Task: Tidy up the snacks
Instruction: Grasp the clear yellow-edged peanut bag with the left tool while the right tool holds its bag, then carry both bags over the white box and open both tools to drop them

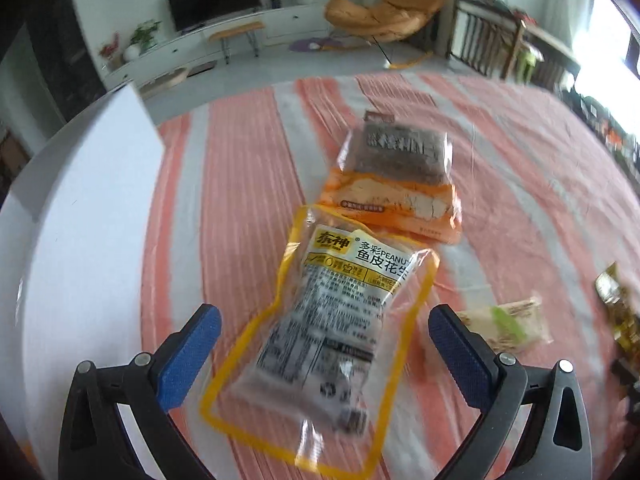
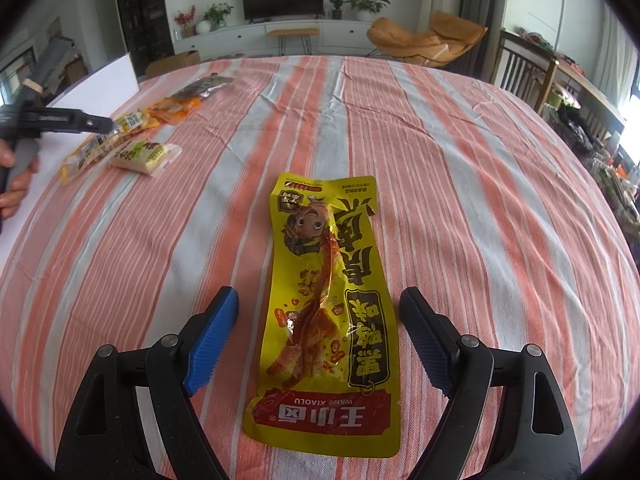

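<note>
Tongs L (image 1: 324, 344) wide over peanut bag (image 1: 328, 320), R (image 2: 320, 336) wide astride yellow pack (image 2: 328, 320), striped cloth (image 2: 480, 200).

- The left gripper (image 1: 324, 344) points steeply down, its jaws spread wide; the blue pads (image 1: 188, 356) touch nothing.
- In the right wrist view that same left gripper (image 2: 105, 123) reaches in from the left edge, seen side-on, so the gap of its jaws cannot be told there.
- A person's left hand (image 2: 16, 176) wraps the handle, fingers curled round it.
- The right gripper (image 2: 319, 332) also tilts steeply down, jaws standing wide apart.
- Its blue-padded fingers (image 2: 212, 344) flank the middle line evenly, neither pad pressing on anything.
- The black linkage arms fan out towards the camera behind both jaws.
</note>
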{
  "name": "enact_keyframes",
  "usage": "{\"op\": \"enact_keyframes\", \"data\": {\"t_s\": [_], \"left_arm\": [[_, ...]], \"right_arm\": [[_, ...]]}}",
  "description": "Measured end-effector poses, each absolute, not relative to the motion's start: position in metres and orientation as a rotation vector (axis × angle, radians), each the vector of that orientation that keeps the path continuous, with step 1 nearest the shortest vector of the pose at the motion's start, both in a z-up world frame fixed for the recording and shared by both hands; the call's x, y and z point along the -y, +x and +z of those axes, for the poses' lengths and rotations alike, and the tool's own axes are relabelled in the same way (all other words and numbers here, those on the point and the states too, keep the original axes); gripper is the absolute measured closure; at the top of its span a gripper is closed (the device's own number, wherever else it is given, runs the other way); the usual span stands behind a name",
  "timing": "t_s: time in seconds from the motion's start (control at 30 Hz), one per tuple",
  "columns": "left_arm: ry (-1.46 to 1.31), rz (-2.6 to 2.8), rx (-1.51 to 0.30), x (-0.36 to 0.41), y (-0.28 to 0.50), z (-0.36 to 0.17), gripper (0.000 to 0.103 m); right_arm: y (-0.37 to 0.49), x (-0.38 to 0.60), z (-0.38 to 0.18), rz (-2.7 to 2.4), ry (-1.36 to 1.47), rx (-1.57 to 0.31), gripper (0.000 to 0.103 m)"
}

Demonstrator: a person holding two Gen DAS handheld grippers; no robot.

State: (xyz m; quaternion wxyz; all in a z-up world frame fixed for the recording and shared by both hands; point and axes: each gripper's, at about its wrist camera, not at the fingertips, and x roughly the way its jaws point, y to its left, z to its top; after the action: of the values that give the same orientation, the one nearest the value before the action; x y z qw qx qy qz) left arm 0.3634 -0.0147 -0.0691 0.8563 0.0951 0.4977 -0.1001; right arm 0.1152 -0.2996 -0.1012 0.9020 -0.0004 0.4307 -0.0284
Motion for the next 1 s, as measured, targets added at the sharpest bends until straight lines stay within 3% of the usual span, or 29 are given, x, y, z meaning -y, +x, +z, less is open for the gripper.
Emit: {"op": "enact_keyframes", "data": {"t_s": [0.17,0.2,0.23,0.27,0.63,0.73,1.0], "left_arm": [[0.193,-0.196,-1.105,0.011,0.367,-0.088,0.004],[0.132,-0.214,-1.115,0.005,0.367,-0.089,0.016],[0.096,-0.210,-1.092,-0.001,0.362,-0.085,0.039],[0.093,-0.211,-1.090,-0.005,0.356,-0.082,0.044],[0.017,-0.191,-1.050,0.003,0.154,-0.081,0.045],[-0.010,-0.189,-1.040,0.003,0.128,-0.081,0.045],[0.010,-0.155,-1.017,0.002,0.110,-0.079,0.045]], "right_arm": [[0.115,0.299,-0.101,-0.054,0.001,-0.891,0.017],[0.115,0.299,-0.101,-0.054,0.000,-0.892,0.017],[0.115,0.299,-0.101,-0.054,0.000,-0.892,0.017],[0.115,0.299,-0.101,-0.054,0.000,-0.892,0.017],[0.115,0.301,-0.101,-0.031,0.018,-0.890,0.013],[0.117,0.302,-0.101,0.014,0.033,-0.900,0.003],[0.159,0.300,-0.095,0.082,-0.029,-1.194,0.004]]}}
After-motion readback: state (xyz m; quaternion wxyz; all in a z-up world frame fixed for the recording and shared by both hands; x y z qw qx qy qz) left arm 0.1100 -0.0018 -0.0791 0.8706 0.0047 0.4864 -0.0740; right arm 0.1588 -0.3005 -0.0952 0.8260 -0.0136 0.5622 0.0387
